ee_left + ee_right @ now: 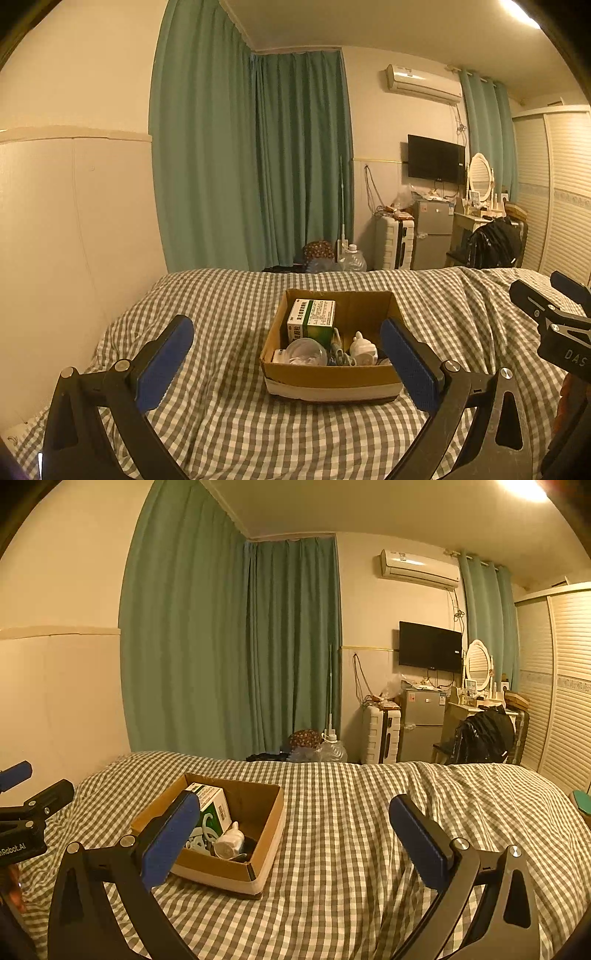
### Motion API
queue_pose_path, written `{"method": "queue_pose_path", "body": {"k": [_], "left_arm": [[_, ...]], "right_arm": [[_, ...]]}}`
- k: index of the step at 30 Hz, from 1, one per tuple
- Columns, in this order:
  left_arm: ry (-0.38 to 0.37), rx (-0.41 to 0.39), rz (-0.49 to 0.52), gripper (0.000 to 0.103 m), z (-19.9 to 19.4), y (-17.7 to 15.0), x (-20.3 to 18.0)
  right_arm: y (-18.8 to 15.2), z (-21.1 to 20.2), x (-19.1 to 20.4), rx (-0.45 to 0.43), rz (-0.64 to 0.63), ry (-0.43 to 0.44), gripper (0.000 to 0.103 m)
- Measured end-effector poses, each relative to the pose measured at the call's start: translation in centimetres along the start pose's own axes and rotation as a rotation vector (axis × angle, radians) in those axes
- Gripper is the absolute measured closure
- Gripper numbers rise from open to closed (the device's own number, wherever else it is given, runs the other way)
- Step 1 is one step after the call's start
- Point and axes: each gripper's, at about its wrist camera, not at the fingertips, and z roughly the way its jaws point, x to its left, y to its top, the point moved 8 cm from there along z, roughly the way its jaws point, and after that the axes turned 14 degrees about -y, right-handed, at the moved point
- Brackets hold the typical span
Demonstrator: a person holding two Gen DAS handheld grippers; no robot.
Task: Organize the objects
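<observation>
Left claw (286,363) agape | right claw (291,840) agape | cardboard box (328,382) long axis runs away, medicine carton (312,319) upright

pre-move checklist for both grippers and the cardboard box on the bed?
1. Left gripper open and holding nothing: ok.
2. Right gripper open and holding nothing: ok.
3. Cardboard box sits flat on the checked bedspread, top open: ok.
4. Green medicine box stands at the back left of the box, reachable from above: ok.
5. White bottle and the clear round item are free of the tangle near them: cannot tell.
6. Loose items left on the bedspread to sort: cannot tell; only something teal shows at the right edge.
</observation>
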Motion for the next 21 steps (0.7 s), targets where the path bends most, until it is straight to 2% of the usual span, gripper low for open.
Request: {"method": "queue_pose_path", "body": {"k": [21], "left_arm": [[0.005,-0.008,0.013,0.000,-0.19,0.12,-0.38]], "right_arm": [[-0.69,0.68,0.99,0.018,-0.012,0.008,0.000]]}}
